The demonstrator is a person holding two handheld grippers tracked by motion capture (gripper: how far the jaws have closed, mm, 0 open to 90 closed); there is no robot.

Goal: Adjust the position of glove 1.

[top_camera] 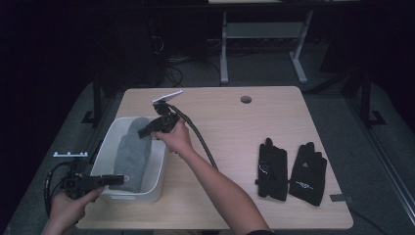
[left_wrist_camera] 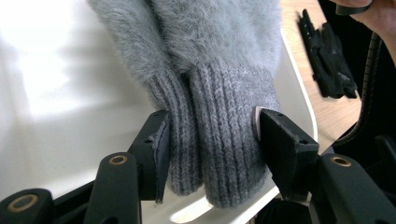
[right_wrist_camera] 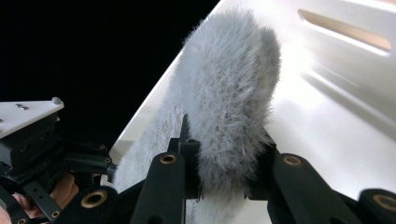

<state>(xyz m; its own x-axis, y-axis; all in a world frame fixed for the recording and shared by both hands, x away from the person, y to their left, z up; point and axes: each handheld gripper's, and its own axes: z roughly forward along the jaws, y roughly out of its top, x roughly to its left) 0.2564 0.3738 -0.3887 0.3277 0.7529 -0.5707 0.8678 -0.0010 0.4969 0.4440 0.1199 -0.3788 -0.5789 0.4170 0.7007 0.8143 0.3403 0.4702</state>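
Note:
A pair of fuzzy grey gloves (top_camera: 132, 152) lies lengthwise in a white bin (top_camera: 159, 169) at the table's left. My left gripper (top_camera: 120, 180) reaches over the bin's near end. In the left gripper view it (left_wrist_camera: 210, 135) has its pads against both sides of the two ribbed cuffs (left_wrist_camera: 219, 102). My right gripper (top_camera: 145, 131) comes in from the far end. In the right gripper view it (right_wrist_camera: 224, 172) is pinched on the gloves' fluffy tips (right_wrist_camera: 229, 84), just above the bin floor (right_wrist_camera: 336, 102).
Two black gloves (top_camera: 272, 169) (top_camera: 308, 172) lie flat, side by side, on the right half of the wooden table (top_camera: 225, 127). A round cable hole (top_camera: 246, 99) sits near the far edge. The right gripper's cable (top_camera: 200, 142) trails across the table beside the bin.

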